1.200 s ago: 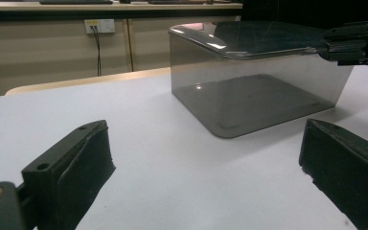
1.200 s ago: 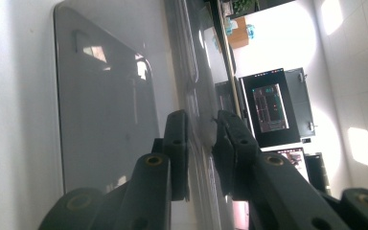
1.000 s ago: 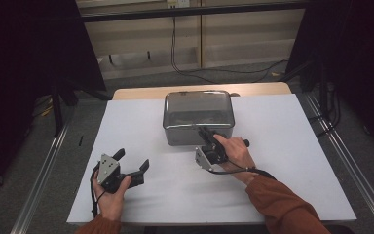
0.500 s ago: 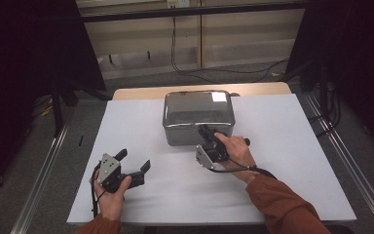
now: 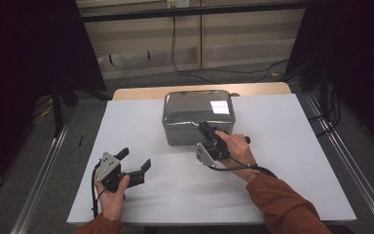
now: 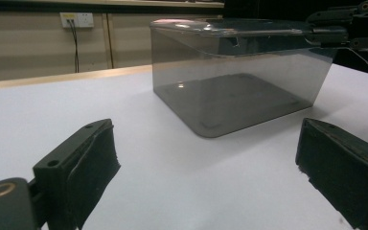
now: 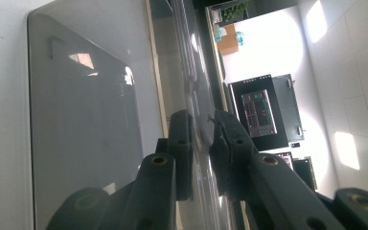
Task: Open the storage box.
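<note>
A smoky see-through plastic box [image 5: 198, 117] with a clear lid [image 6: 230, 26] stands at the middle back of the white table [image 5: 282, 146]. My right gripper [image 5: 203, 127] is at the box's front edge, turned on its side, and is shut on the lid's thin rim [image 7: 199, 96]. In the right gripper view its jaws [image 7: 201, 124] pinch that rim from both sides, with the box wall [image 7: 81, 120] to the left. My left gripper [image 5: 136, 158] rests low at the front left, open with nothing in it. The left gripper view looks between its wide jaws [image 6: 206, 143] at the box [image 6: 235, 91] and the right gripper [image 6: 335, 31].
A strip of wooden tabletop [image 5: 141, 92] shows behind the white sheet. Metal rails [image 5: 44, 170] run along both sides of the table on the floor. Cables [image 5: 185, 68] lie by the back wall. White surface lies free between the two grippers and to the right of the box.
</note>
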`<state>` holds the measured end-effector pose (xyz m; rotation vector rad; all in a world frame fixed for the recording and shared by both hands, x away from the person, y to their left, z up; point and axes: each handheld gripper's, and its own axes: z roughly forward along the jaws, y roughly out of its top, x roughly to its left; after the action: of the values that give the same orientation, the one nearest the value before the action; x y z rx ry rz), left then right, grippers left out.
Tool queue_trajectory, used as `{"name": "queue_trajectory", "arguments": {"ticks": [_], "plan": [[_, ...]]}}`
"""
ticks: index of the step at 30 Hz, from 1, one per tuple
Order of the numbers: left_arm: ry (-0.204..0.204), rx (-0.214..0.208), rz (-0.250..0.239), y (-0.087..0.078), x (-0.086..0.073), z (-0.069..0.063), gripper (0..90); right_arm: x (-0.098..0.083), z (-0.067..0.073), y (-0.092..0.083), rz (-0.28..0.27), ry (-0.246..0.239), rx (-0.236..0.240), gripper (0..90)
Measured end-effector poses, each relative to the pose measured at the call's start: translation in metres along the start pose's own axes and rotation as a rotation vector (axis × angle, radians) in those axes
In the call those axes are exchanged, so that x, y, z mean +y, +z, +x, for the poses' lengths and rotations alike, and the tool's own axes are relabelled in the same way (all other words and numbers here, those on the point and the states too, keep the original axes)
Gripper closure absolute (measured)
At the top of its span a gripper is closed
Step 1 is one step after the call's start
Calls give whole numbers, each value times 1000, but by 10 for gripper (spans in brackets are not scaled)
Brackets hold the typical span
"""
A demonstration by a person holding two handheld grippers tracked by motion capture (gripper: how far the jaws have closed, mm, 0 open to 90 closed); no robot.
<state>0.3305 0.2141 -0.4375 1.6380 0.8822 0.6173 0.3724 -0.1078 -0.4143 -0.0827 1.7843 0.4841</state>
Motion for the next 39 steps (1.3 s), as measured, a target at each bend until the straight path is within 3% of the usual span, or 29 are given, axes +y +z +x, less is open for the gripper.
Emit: {"name": "queue_trajectory", "arguments": {"ticks": [8,11,13,20,24,28,32,36,39], "plan": [[-8,-17,-40,5,5,-1,39,1,-2,0,0,11,-7,789],[-48,-45,-67,8,11,-1,27,1,-3,0,-5,11,-7,788],[-9,-33,-73,8,15,-3,24,2,-3,0,-5,13,-7,788],[41,-47,-62,18,21,-7,17,1,-5,0,-9,21,-12,789],[39,-76,-79,24,24,-7,15,1,-7,0,-8,24,-10,788],[67,-85,-87,33,29,-8,15,1,-7,1,-11,22,-9,788],[19,-99,-85,40,33,-10,14,2,-8,1,-13,21,-14,789],[65,-104,-89,46,36,-13,15,2,-8,1,-17,25,-17,789],[71,-101,-103,50,39,-12,14,2,-8,1,-20,30,-20,789]]}}
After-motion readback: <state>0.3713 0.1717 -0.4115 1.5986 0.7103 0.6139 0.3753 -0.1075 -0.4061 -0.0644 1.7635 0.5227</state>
